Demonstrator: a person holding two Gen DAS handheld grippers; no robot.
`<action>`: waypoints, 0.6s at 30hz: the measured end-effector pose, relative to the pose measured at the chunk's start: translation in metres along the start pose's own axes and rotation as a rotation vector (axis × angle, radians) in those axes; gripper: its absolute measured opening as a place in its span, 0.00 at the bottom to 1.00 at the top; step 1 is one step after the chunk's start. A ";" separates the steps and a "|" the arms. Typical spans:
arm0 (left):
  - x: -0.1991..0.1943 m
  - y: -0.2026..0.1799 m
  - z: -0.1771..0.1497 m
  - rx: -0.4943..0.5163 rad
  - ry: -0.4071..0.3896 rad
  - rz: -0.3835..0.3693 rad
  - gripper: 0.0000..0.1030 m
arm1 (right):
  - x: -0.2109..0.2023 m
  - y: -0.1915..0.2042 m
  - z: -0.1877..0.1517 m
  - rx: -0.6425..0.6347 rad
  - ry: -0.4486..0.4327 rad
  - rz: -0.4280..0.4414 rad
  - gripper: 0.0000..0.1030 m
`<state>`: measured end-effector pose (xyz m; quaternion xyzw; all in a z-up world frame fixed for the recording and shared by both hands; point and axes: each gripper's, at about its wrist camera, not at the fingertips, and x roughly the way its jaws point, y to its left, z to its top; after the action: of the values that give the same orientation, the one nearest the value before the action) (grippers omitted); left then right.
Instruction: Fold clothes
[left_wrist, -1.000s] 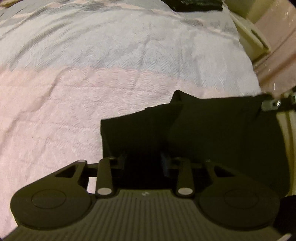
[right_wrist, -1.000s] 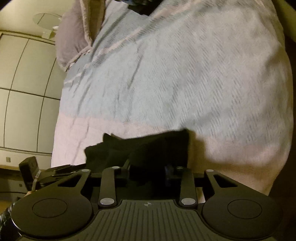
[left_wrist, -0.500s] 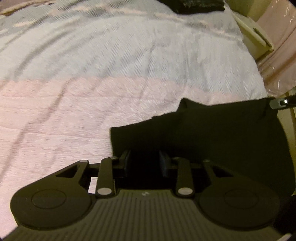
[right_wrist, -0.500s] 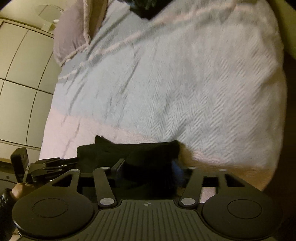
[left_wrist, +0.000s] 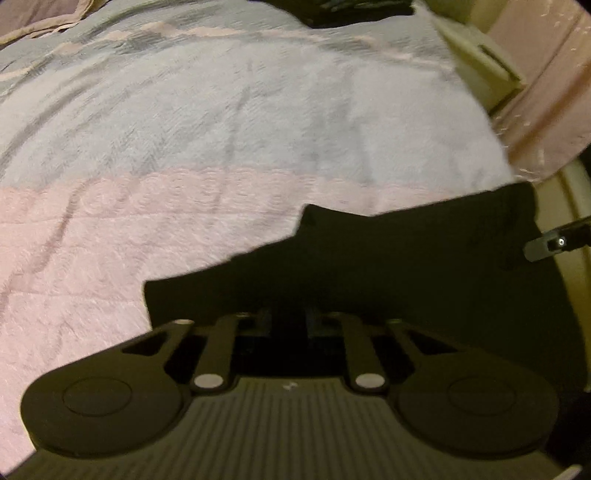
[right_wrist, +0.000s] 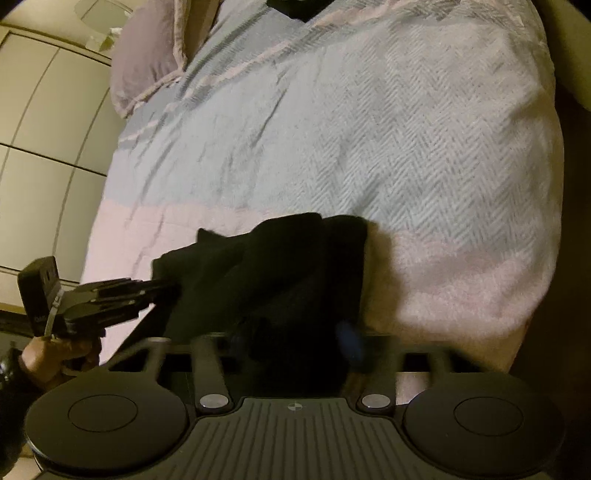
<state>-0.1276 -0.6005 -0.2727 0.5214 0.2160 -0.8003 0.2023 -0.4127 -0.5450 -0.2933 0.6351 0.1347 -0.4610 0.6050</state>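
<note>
A black garment (left_wrist: 406, 266) lies on the pink and grey bedspread (left_wrist: 221, 129), stretched from bottom centre to the right edge. My left gripper (left_wrist: 288, 325) points steeply down at its near edge. Its jaws are closing, narrow, with black cloth pinched between them. In the right wrist view the garment (right_wrist: 280, 273) is bunched up between the fingers of my right gripper (right_wrist: 295, 339). Those jaws are blurred and closing but still stand wide around the cloth. The left gripper (right_wrist: 110, 295), held by a hand (right_wrist: 55, 350), grips the garment's left end there.
The bed's right edge (left_wrist: 498, 122) drops to a cream cabinet (left_wrist: 480, 62) and a pink curtain (left_wrist: 546, 92). A dark pile (left_wrist: 354, 11) lies at the bed's far end. A pillow (right_wrist: 144, 62) and pale wardrobe doors (right_wrist: 40, 129) are on the left.
The left jaws have narrowed onto the black cloth. The garment is now drawn out wider between the two grippers and stands bunched higher in front of the right gripper, whose jaws widened.
</note>
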 end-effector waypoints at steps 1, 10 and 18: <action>0.005 0.001 0.001 0.004 0.001 0.016 0.07 | 0.003 -0.002 0.004 -0.002 0.000 -0.002 0.20; 0.015 0.011 0.006 0.004 0.026 -0.013 0.07 | 0.008 -0.037 0.014 0.085 0.006 -0.004 0.20; -0.036 0.013 -0.005 0.013 -0.047 0.087 0.08 | -0.026 0.002 0.011 -0.073 -0.022 -0.086 0.27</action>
<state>-0.1036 -0.6046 -0.2427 0.5126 0.1832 -0.8041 0.2388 -0.4296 -0.5449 -0.2710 0.6011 0.1721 -0.4882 0.6089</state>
